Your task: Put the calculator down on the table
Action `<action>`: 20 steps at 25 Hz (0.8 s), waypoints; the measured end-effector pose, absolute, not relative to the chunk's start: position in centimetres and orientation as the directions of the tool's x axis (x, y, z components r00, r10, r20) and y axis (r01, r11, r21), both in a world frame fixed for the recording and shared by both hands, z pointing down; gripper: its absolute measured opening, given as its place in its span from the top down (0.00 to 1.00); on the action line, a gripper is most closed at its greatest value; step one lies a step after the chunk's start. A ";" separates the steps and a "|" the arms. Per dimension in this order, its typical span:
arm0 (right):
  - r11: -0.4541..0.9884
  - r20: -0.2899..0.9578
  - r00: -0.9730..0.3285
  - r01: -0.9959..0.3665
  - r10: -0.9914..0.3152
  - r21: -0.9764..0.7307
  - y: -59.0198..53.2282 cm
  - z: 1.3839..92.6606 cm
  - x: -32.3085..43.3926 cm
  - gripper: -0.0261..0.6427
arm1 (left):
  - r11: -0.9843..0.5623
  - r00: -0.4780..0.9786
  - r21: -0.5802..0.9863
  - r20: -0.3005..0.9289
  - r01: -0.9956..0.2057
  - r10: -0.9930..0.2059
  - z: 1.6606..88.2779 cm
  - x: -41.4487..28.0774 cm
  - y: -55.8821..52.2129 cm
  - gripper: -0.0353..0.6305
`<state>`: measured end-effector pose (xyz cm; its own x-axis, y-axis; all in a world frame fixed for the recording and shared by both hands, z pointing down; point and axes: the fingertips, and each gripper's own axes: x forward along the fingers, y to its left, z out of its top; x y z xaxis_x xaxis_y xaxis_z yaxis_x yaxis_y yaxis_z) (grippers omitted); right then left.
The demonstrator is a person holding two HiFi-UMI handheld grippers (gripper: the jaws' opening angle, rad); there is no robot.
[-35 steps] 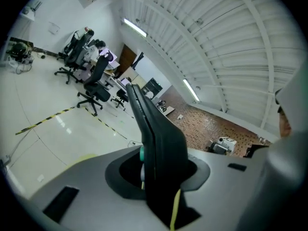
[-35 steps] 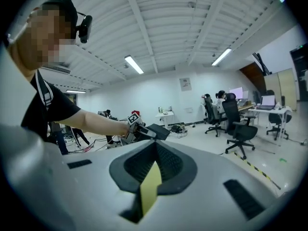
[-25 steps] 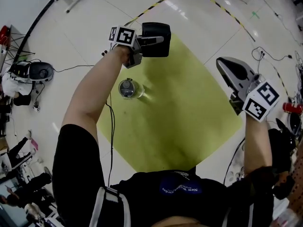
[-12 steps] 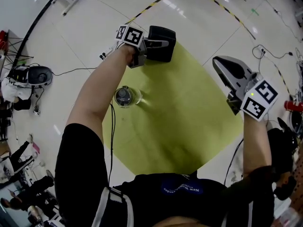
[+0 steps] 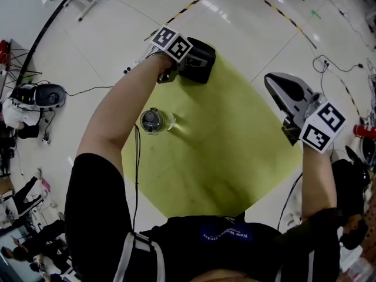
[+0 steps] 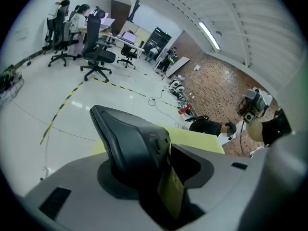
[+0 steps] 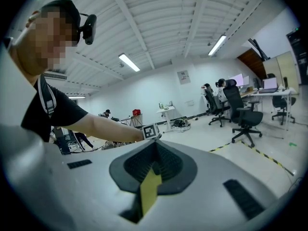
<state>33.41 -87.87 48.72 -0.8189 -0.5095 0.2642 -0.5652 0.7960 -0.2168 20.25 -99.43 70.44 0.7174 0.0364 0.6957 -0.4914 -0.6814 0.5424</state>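
Left gripper view shows me the left gripper (image 6: 168,160), jaws just opening, slack around the calculator (image 6: 130,138), whose long axis runs along the jaws over the table's (image 6: 204,139) far corner; the right gripper (image 7: 154,150), closed and empty, stays well apart.

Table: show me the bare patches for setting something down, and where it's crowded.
The table is bare across its middle and near half, from the bottle at the left edge to the right edge. It is crowded only at the far corner: the left gripper is there, its jaws just opening, with the calculator between them.
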 end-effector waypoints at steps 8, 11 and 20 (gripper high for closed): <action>0.795 0.252 -0.821 -0.564 -0.511 -0.225 -87.7 48.1 33.7 0.98 | -0.737 0.494 0.275 0.865 -0.618 -0.091 71.1 18.4 -101.4 0.40; 0.795 0.251 -0.822 -0.563 -0.511 -0.226 -87.4 48.0 34.0 0.98 | -0.694 0.484 0.279 0.868 -0.664 -0.114 71.9 17.5 -101.8 0.32; 0.792 0.258 -0.819 -0.567 -0.513 -0.225 -87.0 47.9 35.1 0.98 | -0.495 0.651 0.550 0.758 -0.673 -0.043 74.0 16.8 -100.0 0.32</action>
<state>35.08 -87.02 47.89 -0.8188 -0.5131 0.2575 -0.5673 0.7921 -0.2252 16.84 -99.99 74.03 0.6510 -0.0435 0.7578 -0.6728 -0.4952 0.5496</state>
